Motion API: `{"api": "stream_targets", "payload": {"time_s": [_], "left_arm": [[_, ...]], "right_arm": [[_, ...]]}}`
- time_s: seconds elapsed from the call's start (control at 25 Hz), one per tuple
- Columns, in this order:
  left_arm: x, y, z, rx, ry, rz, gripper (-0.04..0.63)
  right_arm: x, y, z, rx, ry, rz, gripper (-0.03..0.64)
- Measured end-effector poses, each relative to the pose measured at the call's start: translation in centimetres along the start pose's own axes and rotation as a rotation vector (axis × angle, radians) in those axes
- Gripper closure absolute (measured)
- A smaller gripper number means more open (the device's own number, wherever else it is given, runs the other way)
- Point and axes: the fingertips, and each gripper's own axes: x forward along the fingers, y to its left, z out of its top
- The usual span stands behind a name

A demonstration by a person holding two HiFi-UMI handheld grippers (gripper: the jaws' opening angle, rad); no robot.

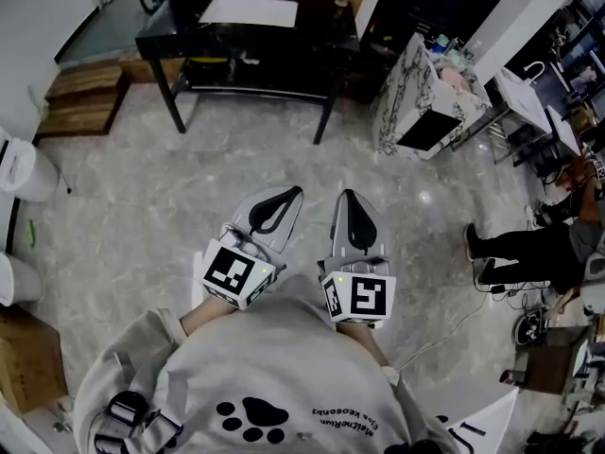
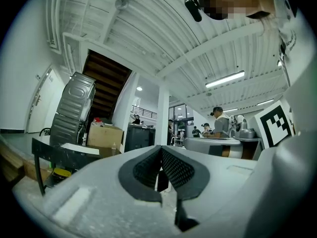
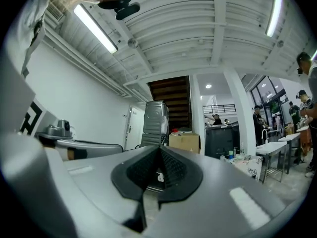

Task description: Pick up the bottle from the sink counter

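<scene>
1. Brown wooden steps, far left, on grey marbled floor;
2. Black metal-framed table, top edge, bearing a white sheet;
3. Left gripper, grey shell with black pads, held level at the person's front; fingers pressed together, nothing between;
4. Right gripper, just beside it, not touching; fingers likewise together, empty;
5. White marble-patterned sink counter, well beyond both grippers; small bottles stand upright on its top;
6. Person in dark trousers, far right.
</scene>
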Motion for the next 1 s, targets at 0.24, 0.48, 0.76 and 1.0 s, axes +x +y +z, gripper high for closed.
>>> {"api": "stream_targets", "payload": {"time_s": [0.24, 0.48, 0.76, 1.0], "left_arm": [[0.5, 0.3, -1.0, -0.010, 0.015, 0.007, 0.595], [3.5, 1.7, -2.0, 0.003, 0.016, 0.032, 0.595], [10.4, 4.9, -2.5, 0.006, 0.019, 0.065, 0.595], [17.7, 7.0, -1.7, 0.006, 0.009, 0.098, 0.595]], "right_arm": [[0.5, -0.7, -0.8, 0.014, 0.000, -0.008, 0.617], [3.2, -2.4, -2.2, 0.025, -0.008, 0.025, 0.617], [9.4, -7.0, -3.4, 0.032, -0.003, 0.062, 0.617], [15.4, -12.5, -3.8, 0.036, 0.004, 0.107, 0.617]]}}
